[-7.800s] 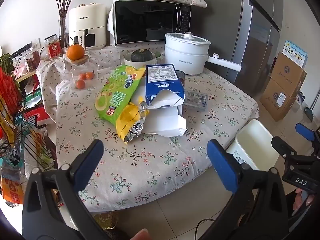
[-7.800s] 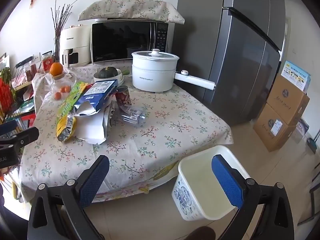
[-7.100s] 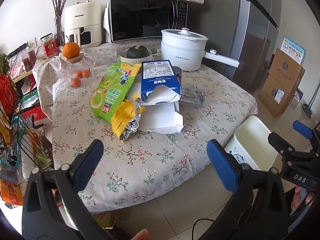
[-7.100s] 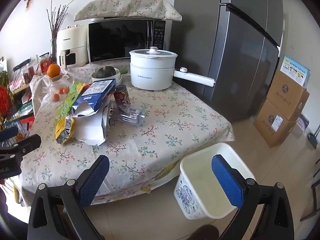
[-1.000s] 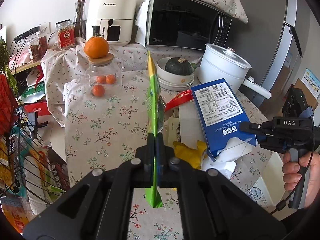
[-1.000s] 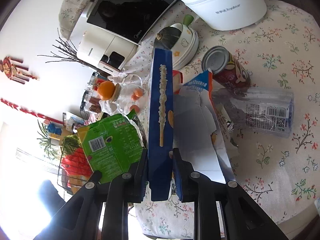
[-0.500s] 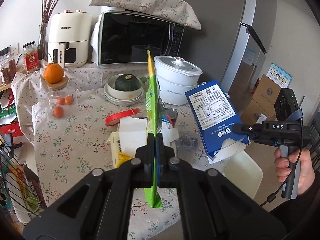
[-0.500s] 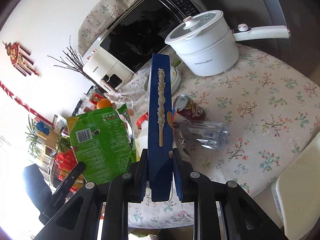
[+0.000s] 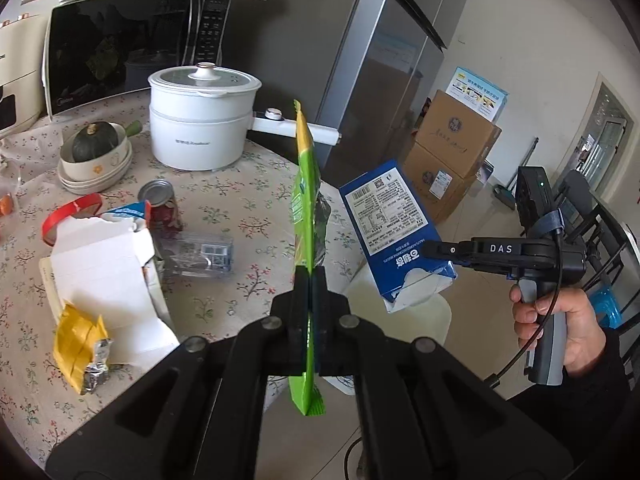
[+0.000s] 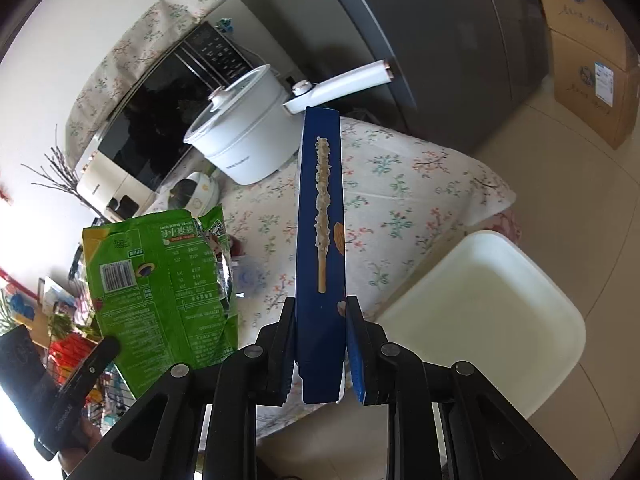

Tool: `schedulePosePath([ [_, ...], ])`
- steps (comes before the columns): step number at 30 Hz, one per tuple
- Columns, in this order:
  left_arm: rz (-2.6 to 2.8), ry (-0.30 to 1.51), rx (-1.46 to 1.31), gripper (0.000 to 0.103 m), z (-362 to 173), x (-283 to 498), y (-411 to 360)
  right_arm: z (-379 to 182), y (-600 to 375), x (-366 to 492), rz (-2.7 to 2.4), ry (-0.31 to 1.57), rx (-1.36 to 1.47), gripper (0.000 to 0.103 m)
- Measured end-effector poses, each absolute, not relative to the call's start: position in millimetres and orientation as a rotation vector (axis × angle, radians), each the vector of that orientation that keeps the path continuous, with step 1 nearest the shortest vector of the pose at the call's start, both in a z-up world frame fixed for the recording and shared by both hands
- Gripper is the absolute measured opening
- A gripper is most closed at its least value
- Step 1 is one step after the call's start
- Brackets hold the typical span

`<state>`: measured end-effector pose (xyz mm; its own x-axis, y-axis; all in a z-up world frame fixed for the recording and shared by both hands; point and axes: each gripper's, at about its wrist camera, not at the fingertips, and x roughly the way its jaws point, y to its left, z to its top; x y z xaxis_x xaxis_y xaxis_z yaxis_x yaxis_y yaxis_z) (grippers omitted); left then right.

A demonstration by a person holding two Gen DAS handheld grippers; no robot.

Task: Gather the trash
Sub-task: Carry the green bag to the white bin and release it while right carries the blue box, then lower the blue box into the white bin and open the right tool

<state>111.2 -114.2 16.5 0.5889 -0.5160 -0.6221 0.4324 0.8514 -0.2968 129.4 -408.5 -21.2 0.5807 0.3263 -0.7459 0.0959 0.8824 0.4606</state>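
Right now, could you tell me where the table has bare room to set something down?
Bare cloth lies between the white pot and the table's right corner, and along the near edge below the torn white box. It is crowded around the can and clear plastic tray.

Daylight is flooding in from the left, blowing out the lower left of the right wrist view to white, while both fisheye pictures are bending straight lines, darkening at the rounded corners and staying fairly sharp throughout.
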Motion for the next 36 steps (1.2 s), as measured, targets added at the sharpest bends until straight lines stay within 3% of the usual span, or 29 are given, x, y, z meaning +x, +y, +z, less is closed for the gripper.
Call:
schedulePosePath([
  [14,-0.716,0.934,-0.069,0.002,-54.9,127.8,-256.0,-61.3,-508.9,92.2,-0.102,1.029,0.45,0.023],
  [24,-0.684,0.979,0.024,0.004,-88.5,133.2,-279.5,-78.5,-527.5,85.7,-0.131,1.093,0.441,0.023],
  [25,-0.673,0.988,0.04,0.009,-89.8,133.3,-279.3,-79.5,-526.8,85.7,-0.128,1.098,0.438,0.023],
  [26,-0.667,1.012,0.053,0.032,-93.1,134.9,-280.2,-79.7,-524.8,86.0,-0.124,1.101,0.435,0.023],
  [27,-0.648,1.039,0.066,0.068,-96.6,136.7,-279.7,-79.9,-522.5,86.3,-0.121,1.105,0.43,0.023],
  [29,-0.6,1.051,0.09,0.09,-98.0,133.9,-273.4,-80.7,-517.4,87.5,-0.121,1.121,0.413,0.023],
  [32,-0.556,1.064,0.136,0.091,-99.1,131.1,-264.6,-86.5,-510.3,90.9,-0.122,1.152,0.389,0.023],
  [36,-0.509,1.067,0.139,0.101,-95.5,129.0,-248.1,-94.4,-498.8,96.6,-0.114,1.191,0.364,0.023],
])
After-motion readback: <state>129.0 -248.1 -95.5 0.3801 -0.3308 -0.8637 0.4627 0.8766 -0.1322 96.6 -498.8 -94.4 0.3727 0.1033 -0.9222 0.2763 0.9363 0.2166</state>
